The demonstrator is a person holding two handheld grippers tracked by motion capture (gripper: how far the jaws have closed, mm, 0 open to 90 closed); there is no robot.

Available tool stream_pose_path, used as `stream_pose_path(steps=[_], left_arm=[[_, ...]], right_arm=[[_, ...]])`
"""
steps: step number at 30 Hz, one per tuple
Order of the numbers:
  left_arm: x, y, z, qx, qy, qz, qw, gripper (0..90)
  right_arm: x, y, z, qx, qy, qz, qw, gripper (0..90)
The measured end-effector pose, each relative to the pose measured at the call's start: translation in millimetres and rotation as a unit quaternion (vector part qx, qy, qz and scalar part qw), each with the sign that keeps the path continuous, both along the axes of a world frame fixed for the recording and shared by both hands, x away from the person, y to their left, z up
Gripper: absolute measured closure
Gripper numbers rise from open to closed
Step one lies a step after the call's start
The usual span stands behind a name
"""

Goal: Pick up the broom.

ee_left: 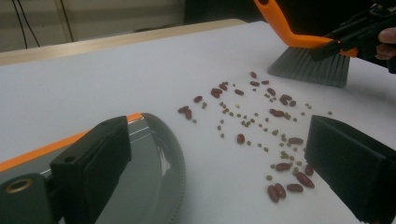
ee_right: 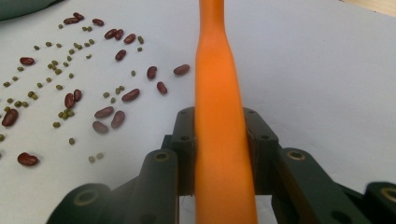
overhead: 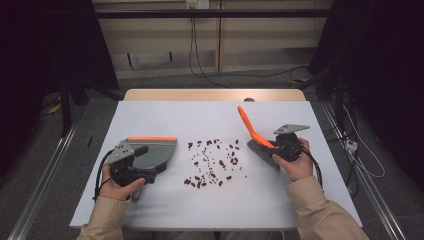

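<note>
Red beans and small green ones (overhead: 212, 162) lie scattered over the middle of the white tabletop (overhead: 165, 117). To their left lies a grey dustpan (overhead: 157, 150) with an orange lip. My left gripper (overhead: 150, 164) sits over its right side. In the left gripper view its jaws stand wide apart: the left one is over the pan (ee_left: 154, 186), the right one is over bare table beside the beans (ee_left: 275, 112). My right gripper (overhead: 272, 150) is shut on the orange handle (ee_right: 217, 70) of a hand brush (overhead: 248, 127). The grey bristles (ee_left: 308, 67) rest on the table just right of the beans.
A wooden table edge (overhead: 215, 95) shows behind the white top. Cables (overhead: 200, 70) run across the floor beyond it. Metal rails (overhead: 42, 170) flank the table on both sides. Bare white surface lies in front of the beans and behind them.
</note>
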State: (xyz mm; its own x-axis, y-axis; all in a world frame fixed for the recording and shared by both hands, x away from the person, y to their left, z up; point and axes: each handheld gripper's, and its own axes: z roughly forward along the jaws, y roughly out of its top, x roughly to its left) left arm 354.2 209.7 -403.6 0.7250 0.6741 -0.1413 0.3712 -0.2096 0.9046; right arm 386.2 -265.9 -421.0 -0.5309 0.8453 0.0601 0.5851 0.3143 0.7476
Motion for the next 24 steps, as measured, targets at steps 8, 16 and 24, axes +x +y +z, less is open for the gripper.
stream_pose_path(steps=[8,16,24], left_arm=[[-2.9,6.6,-0.1,-0.004,-0.002,0.007,1.0,7.0],[-4.9,14.3,-4.1,-0.007,0.002,0.008,0.9999,5.2],[-5.5,14.8,-6.4,-0.006,0.004,-0.002,1.0,4.2]], right_arm=[[-2.7,5.3,-0.2,-0.015,-0.007,-0.005,0.9999,71.1],[0.0,2.1,3.0,0.011,-0.03,-0.033,0.999,71.3],[10.8,14.3,9.4,0.023,-0.062,-0.03,0.9974,71.3]])
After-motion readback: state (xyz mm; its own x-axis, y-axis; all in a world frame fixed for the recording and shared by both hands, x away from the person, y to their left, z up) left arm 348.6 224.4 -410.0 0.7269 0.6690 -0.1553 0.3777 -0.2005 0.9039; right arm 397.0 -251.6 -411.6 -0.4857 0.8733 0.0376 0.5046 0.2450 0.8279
